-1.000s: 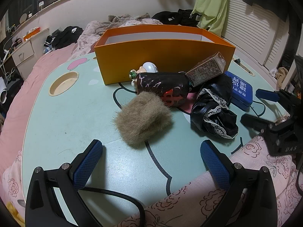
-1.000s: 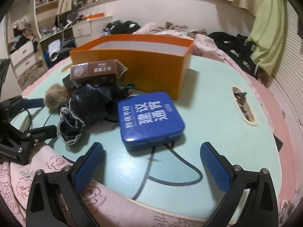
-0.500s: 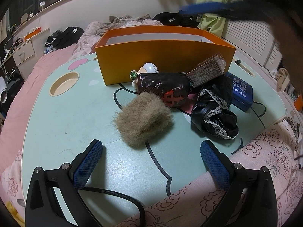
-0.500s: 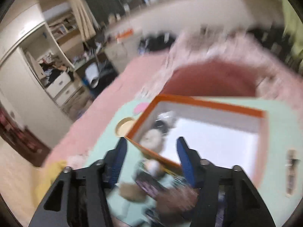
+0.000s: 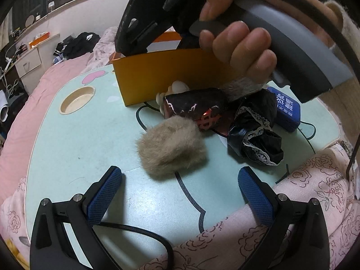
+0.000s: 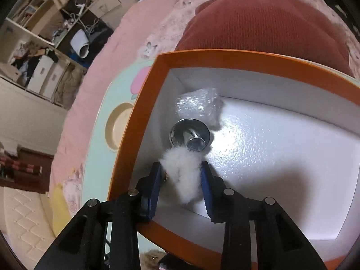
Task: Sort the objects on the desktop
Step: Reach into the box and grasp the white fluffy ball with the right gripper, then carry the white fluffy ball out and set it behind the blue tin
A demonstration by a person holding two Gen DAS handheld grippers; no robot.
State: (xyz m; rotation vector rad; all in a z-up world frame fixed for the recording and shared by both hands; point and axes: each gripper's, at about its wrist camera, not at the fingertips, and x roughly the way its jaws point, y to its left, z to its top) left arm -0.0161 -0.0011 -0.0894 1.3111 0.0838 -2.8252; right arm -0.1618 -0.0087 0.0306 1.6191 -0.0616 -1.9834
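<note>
The right claw [image 6: 181, 178] is closing on a white fluffy tail [image 6: 183, 175] inside the orange box [image 6: 144, 121], where sorted items belong. The left claw [image 5: 180, 189], jaws apart and empty, is hovering near the tan fur ball [image 5: 171, 146] on the counter [image 5: 90, 139].

White fluffy tuft [image 6: 183, 175] with metal disc [image 6: 190, 133] inside orange box [image 6: 225, 55].

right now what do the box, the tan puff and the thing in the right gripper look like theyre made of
Box: likely cardboard, matte orange outside, white inside, thin stiff walls. Tan puff: fur or faux fur, long soft fuzzy fibres; which one is unclear. In the right gripper, whose jaws are closing: a white fluffy tuft, fur-like, joined to a shiny metal piece with mirror-bright reflections, probably polished steel or chrome.
</note>
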